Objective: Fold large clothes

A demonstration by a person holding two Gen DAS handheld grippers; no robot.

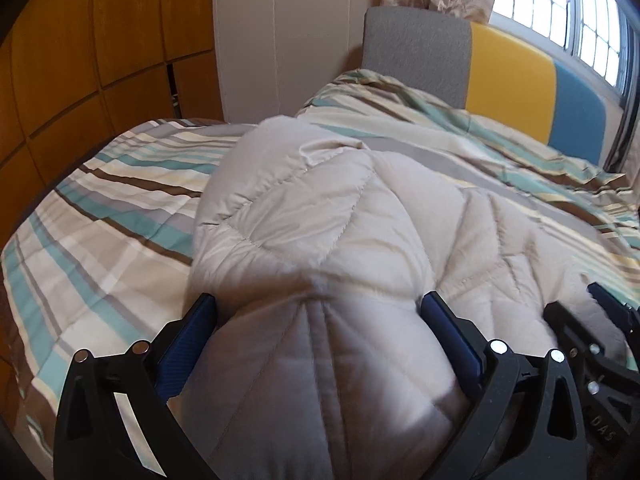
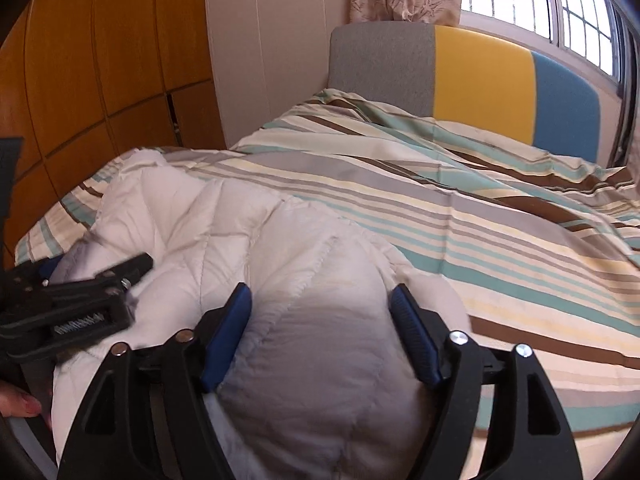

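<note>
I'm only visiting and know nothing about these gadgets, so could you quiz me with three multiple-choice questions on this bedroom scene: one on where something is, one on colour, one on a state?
1. Where does the puffy quilted jacket lie?
A. on the striped bed cover
B. on the floor
C. on a chair

2. What are the headboard panel colours?
A. red, green, white
B. grey, yellow, blue
C. all brown

3. What is between the left gripper pads?
A. nothing
B. jacket padding
C. a pillow

Answers: 1 A, stripes surround the jacket. 2 B, three panels side by side. 3 B, fabric bulges between both blue pads.
</note>
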